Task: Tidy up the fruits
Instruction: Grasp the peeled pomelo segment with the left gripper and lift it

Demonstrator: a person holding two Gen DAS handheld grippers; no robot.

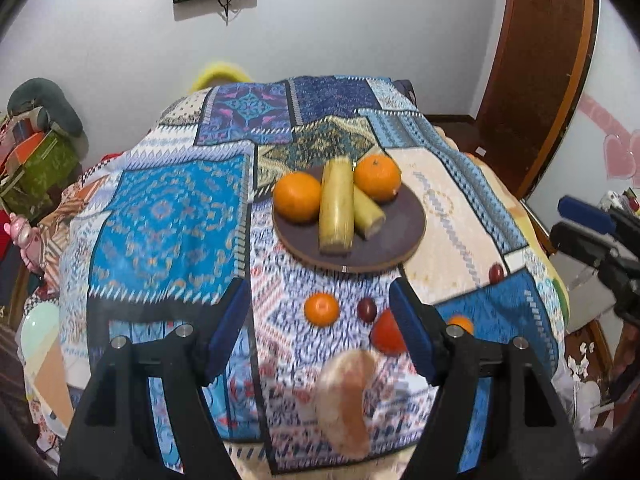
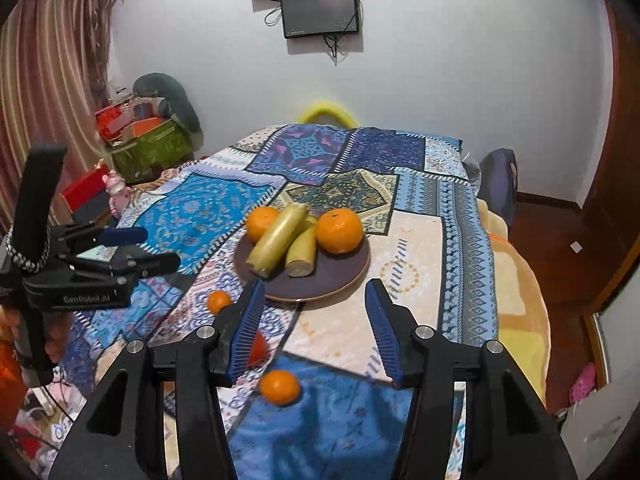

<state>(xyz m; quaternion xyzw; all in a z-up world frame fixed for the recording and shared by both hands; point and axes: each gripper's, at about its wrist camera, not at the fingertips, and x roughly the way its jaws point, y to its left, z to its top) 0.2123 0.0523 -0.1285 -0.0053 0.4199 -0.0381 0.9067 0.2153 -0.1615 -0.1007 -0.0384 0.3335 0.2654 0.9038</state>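
Note:
A dark round plate [image 1: 400, 240] [image 2: 344, 276] holds two oranges [image 1: 298, 197] [image 1: 377, 177] and two pale yellow-green fruit pieces [image 1: 337, 208]. On the patterned cloth in front of it lie a small orange [image 1: 321, 309], a dark grape [image 1: 366, 309], a red tomato [image 1: 387, 334], another small orange [image 1: 461, 323] [image 2: 279, 386], a second grape [image 1: 496, 273] and a blurred pale fruit [image 1: 348, 396]. My left gripper [image 1: 320, 336] is open above these loose fruits. My right gripper [image 2: 316, 328] is open and empty near the plate's front edge.
The table cloth [image 1: 168, 220] hangs over the table's edges. Boxes and a grey pillow [image 2: 168, 92] stand at the left wall. A wooden door [image 1: 536, 72] is at the right. The left gripper's body [image 2: 80, 276] shows in the right wrist view.

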